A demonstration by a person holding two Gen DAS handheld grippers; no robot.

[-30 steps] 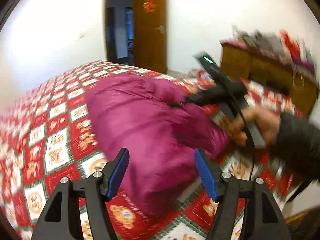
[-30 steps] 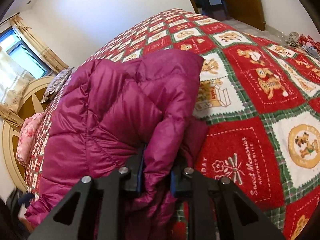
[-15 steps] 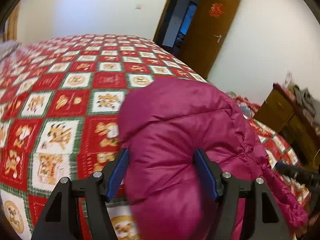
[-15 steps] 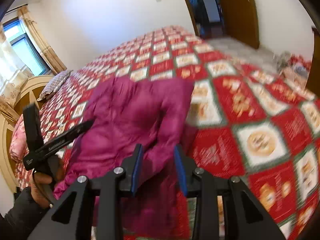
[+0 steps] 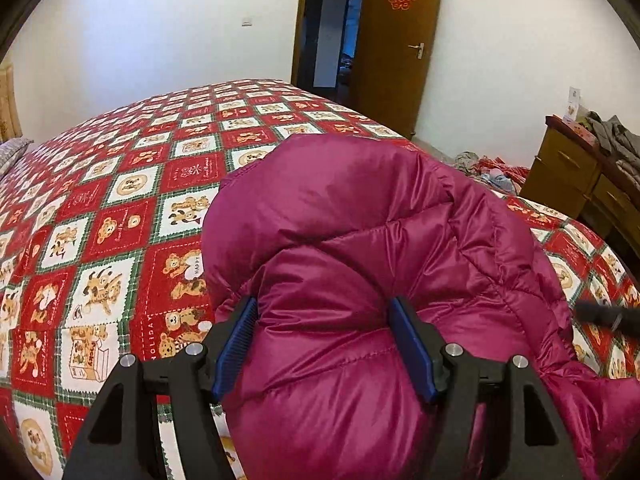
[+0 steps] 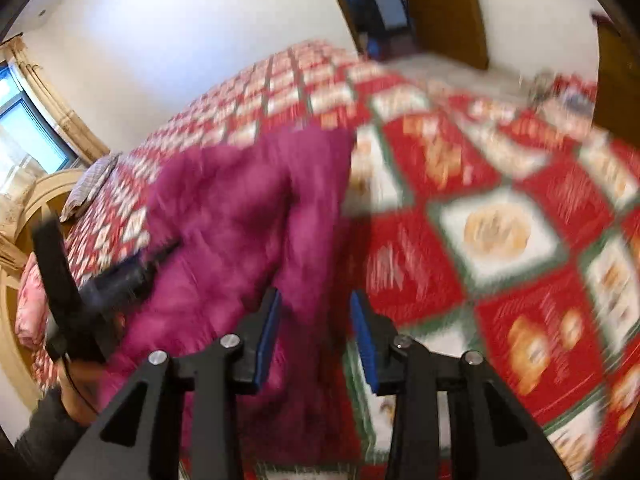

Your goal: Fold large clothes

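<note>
A magenta puffer jacket [image 5: 360, 264] lies bunched on a bed with a red, white and green bear-print quilt [image 5: 120, 208]. My left gripper [image 5: 324, 344] is open, its blue-padded fingers either side of a puffy fold of the jacket. In the blurred right wrist view the jacket [image 6: 232, 216] lies left of centre. My right gripper [image 6: 316, 336] is open, with the jacket's edge hanging between its fingers. The left gripper and the hand holding it [image 6: 92, 280] show at the left of that view.
An open wooden door [image 5: 396, 44] and dark doorway stand beyond the bed. A wooden dresser [image 5: 580, 176] piled with clothes is at the right. Clothes lie on the floor [image 5: 488, 164]. A pillow [image 6: 88, 184], wooden headboard [image 6: 44, 196] and window are at far left.
My right gripper has opened and let go of the jacket, then pulled back. My left gripper has swung around and moved in over a fold of the jacket, staying open.
</note>
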